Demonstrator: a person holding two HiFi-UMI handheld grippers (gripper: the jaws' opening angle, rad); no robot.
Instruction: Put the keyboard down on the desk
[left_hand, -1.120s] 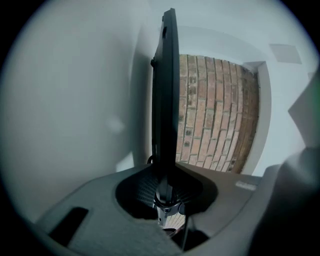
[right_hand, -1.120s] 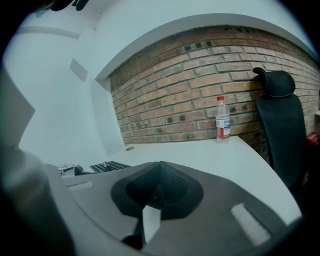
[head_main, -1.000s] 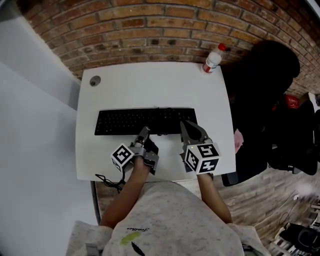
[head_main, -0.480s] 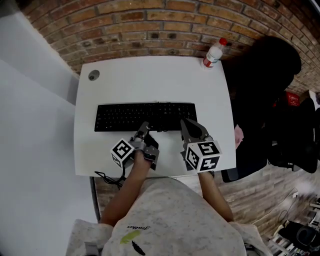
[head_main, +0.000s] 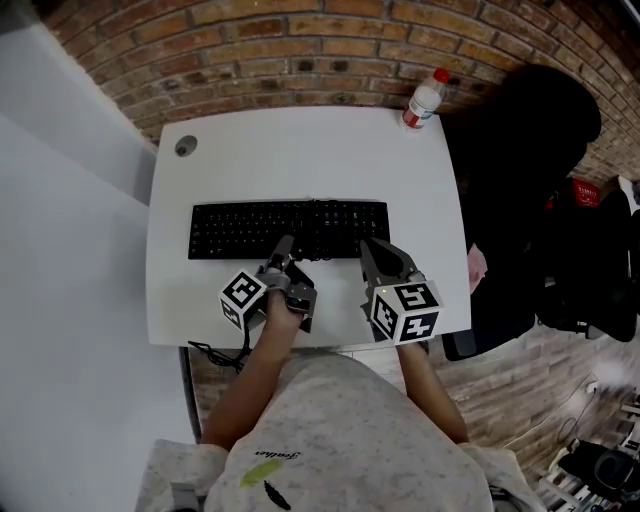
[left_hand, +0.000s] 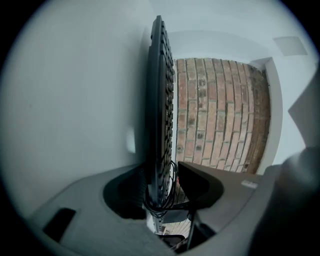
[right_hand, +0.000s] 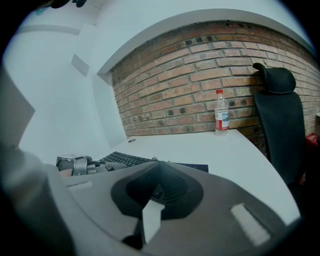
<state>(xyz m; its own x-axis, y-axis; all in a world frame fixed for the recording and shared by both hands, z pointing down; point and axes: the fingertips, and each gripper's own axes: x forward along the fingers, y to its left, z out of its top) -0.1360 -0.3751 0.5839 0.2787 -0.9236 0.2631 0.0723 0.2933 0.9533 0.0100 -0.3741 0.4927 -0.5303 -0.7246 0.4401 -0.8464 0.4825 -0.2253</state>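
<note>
The black keyboard (head_main: 288, 230) lies flat across the middle of the white desk (head_main: 300, 150). My left gripper (head_main: 285, 247) is at its front edge, turned on its side. In the left gripper view the keyboard (left_hand: 159, 100) stands edge-on between the jaws of the left gripper (left_hand: 162, 187). Those jaws are opening, and a gap shows beside the right pad (left_hand: 197, 182). A thin cable loops at that edge. My right gripper (head_main: 372, 250) is shut, with its tip over the keyboard's front right part. In the right gripper view the keyboard (right_hand: 125, 159) lies beyond the closed jaws.
A water bottle (head_main: 424, 98) stands at the desk's far right corner, also in the right gripper view (right_hand: 221, 112). A black chair (head_main: 530, 190) is right of the desk. A round cable grommet (head_main: 185, 147) sits far left. Behind is a brick wall (head_main: 300, 50). A cable (head_main: 215, 360) hangs below the front edge.
The desk and keyboard have slid slightly up in the head view. Both grippers keep their places at the keyboard's front edge.
</note>
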